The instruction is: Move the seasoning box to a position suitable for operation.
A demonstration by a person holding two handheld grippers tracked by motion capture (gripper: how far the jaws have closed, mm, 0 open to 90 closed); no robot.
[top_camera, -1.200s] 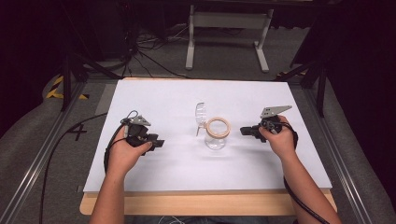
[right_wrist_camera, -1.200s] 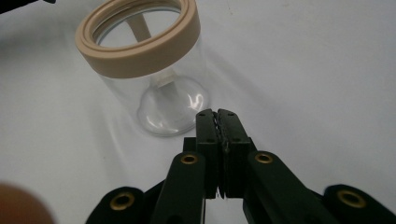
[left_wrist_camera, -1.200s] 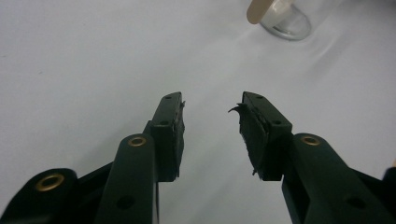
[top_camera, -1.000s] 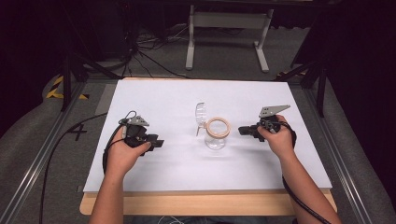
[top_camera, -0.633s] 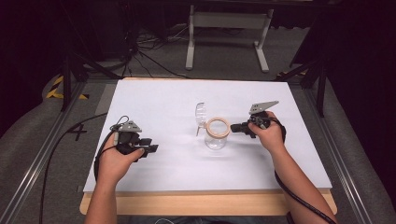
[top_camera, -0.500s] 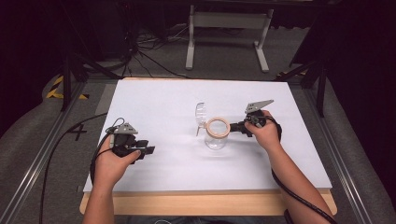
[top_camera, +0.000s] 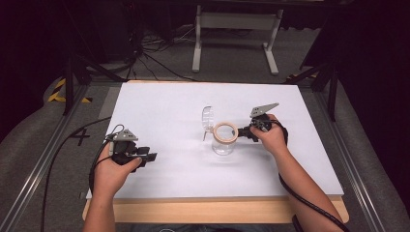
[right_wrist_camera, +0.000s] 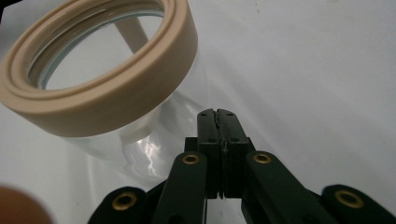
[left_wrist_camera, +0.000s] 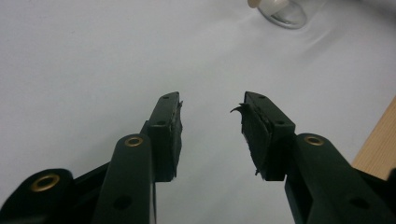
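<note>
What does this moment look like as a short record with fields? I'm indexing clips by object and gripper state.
surface: white table top
object: clear glass jar with a beige ring at its mouth, upright near the table's middle
lid: clear, hinged open at the jar's far left
right gripper: jaws shut, empty, tips beside the jar's wall
left gripper: jaws apart, empty, away from the jar

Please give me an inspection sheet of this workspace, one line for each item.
Surface: white table, wooden front edge.
Job's things: clear glass jar with beige ring, upright; clear lid beside it.
Clutter: nothing seen.
Grippers: left gripper open, over bare table, its jaws just opening; right gripper shut, against the jar's wall, nothing between the pads.
Cables: one trails from each gripper; more lie on the floor behind.
Surroundings: dark room, metal stand.
</note>
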